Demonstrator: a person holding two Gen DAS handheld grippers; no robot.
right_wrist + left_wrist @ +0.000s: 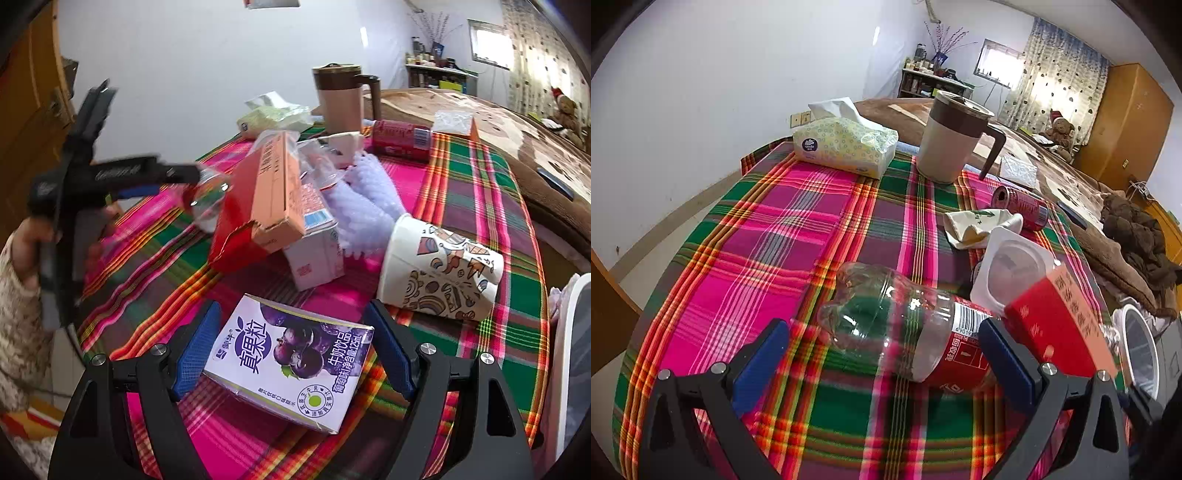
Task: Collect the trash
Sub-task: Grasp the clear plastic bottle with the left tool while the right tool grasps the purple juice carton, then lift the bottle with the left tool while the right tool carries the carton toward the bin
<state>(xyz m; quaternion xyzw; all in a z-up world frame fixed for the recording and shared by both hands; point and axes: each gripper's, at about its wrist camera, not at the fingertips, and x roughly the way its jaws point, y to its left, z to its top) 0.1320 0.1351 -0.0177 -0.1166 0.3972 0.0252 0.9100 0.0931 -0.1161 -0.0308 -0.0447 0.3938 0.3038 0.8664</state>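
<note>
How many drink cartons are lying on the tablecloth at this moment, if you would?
2. The purple carton lies between the right gripper fingers; the pink-and-white carton lies behind it, under the red box. More may be hidden in the pile.

One clear plastic bottle (897,325) lies on the one plaid cloth (768,229). One red can (400,139) is on its side, and there is one patterned paper cup (439,273). That makes two milk cartons: one purple (291,363), one white and pink (317,254). One long red box (255,199), one white plastic tub (1012,269), one tissue pack (846,146), one brown-handled mug (951,138), and one crumpled wrapper (979,225).
</note>
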